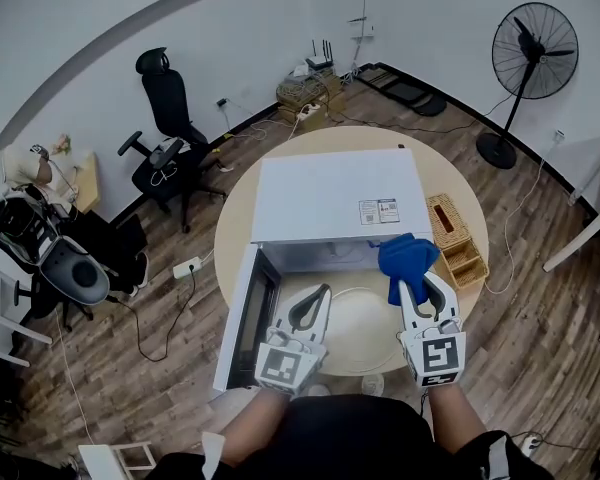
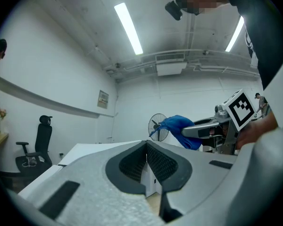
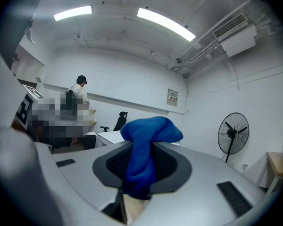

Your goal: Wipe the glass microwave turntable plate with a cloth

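Left gripper (image 1: 319, 292) bottom centre, clenched empty; right gripper (image 1: 413, 288) pinches blue cloth (image 1: 407, 255). Risk: unheld glass plate (image 1: 365, 330) between them may skid or spin under wiping pressure.

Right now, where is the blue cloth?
In the head view the blue cloth is right of centre, pinched in the right claw, at a front corner of the white microwave.

A round wooden table (image 1: 448, 180) bears a white microwave (image 1: 330, 200), a wicker basket (image 1: 456, 240) and the glass plate (image 1: 365, 330).
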{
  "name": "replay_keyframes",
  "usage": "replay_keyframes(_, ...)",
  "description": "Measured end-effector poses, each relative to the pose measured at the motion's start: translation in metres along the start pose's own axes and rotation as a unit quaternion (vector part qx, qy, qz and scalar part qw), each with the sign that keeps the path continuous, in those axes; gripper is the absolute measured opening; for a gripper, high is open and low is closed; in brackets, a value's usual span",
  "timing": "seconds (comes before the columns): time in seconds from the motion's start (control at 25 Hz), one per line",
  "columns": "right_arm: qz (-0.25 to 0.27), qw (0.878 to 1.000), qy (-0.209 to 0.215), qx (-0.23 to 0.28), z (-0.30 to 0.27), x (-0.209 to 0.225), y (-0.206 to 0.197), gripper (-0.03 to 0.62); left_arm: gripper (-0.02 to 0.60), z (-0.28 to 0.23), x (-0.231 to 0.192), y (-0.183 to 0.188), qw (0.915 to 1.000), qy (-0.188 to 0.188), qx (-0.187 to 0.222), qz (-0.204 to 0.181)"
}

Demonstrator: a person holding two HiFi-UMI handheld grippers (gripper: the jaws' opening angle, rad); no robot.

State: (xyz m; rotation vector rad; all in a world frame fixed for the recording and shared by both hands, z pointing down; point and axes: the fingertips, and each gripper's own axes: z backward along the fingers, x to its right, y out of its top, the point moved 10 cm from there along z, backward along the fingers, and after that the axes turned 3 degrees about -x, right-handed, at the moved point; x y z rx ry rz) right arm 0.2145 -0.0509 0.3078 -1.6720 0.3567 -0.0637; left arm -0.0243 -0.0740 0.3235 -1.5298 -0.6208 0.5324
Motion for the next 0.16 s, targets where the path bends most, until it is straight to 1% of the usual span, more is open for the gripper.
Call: replay_keyframes(0.16, 0.002, 1.0, 0.0, 0.006, -0.0009, 0.0004, 0.0005, 0.09, 0.006, -0.0009, -0.0006, -0.0019, 1.0, 0.001, 0.002, -0.001)
